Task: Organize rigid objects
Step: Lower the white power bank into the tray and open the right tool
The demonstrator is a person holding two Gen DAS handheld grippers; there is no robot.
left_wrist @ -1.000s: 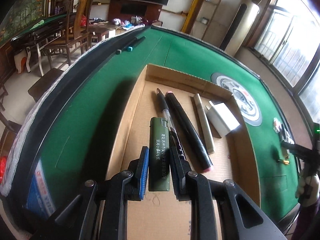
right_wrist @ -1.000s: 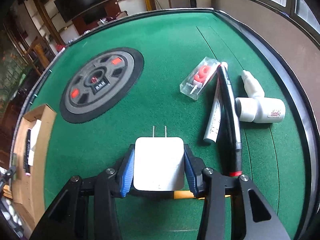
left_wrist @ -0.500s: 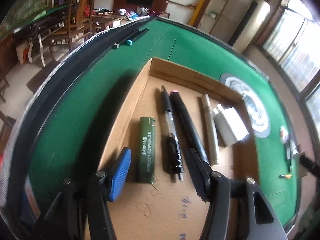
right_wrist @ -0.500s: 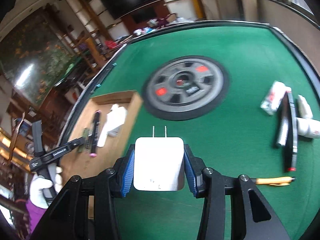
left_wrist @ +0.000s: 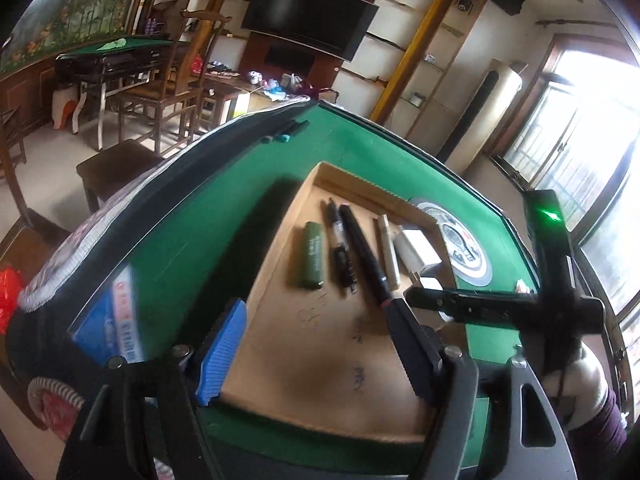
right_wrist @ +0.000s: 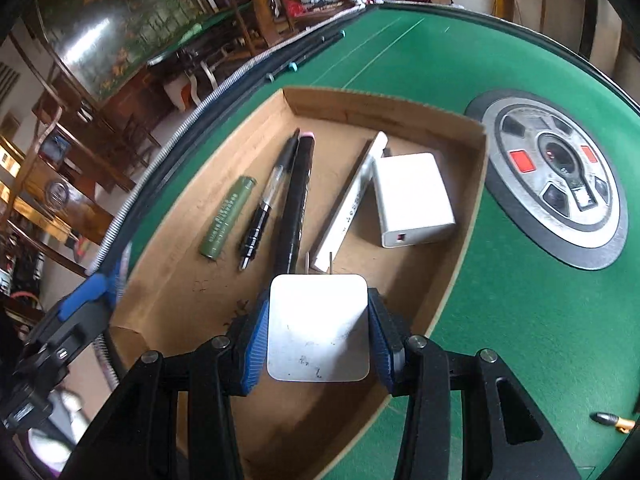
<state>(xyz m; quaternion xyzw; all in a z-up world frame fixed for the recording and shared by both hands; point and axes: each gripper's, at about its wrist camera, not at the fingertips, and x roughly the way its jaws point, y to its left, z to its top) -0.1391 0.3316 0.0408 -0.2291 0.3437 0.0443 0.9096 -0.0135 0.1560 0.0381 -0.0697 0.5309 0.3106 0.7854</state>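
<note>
If the right gripper [right_wrist: 318, 334] lets go here, I'd guess the white plug [right_wrist: 318, 326] lands on the grey stick [right_wrist: 348, 208] just ahead of its 2 prongs rather than on bare floor of the cardboard tray [right_wrist: 460, 264]. Its pads clamp the plug's 2 sides. The left gripper [left_wrist: 316, 350] is empty, jaws opening wide, with the green lighter [left_wrist: 311, 255] lying ahead of them in the tray.

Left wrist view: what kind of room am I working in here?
Probably a home living room or games room: the work surface is a green-felt mahjong table, a wall-mounted TV hangs behind it, and wooden chairs stand by a second green table.
</note>
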